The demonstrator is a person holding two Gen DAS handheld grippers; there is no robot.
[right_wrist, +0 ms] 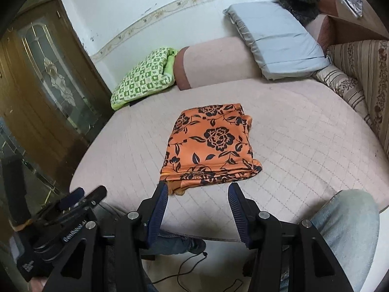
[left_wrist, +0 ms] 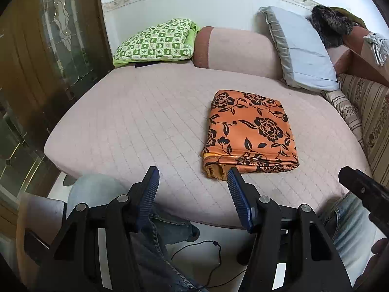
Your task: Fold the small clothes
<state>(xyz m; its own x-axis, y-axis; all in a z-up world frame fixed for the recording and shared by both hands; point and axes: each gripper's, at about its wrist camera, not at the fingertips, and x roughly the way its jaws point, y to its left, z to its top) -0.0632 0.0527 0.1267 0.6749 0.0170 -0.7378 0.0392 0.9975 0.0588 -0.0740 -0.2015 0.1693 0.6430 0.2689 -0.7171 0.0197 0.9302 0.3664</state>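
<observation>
An orange cloth with black flowers (left_wrist: 250, 131) lies folded into a neat rectangle on the pink quilted bed (left_wrist: 136, 121). In the right wrist view the same folded cloth (right_wrist: 211, 146) sits mid-bed. My left gripper (left_wrist: 193, 174) hangs open above the bed's near edge, just left of the cloth's near corner, with nothing between its blue pads. My right gripper (right_wrist: 197, 189) is open too, raised over the near edge in front of the cloth and apart from it. The right gripper's body shows at the right edge of the left wrist view (left_wrist: 362, 189).
A green checked pillow (left_wrist: 155, 41), a pink bolster (left_wrist: 233, 51) and a grey-blue pillow (left_wrist: 304, 48) line the head of the bed. Striped bedding (left_wrist: 364, 112) lies at the right. A wooden glass-panelled door (left_wrist: 48, 48) stands left. A person's jeans-clad knees (right_wrist: 345, 221) and a black cable (left_wrist: 209, 258) are below.
</observation>
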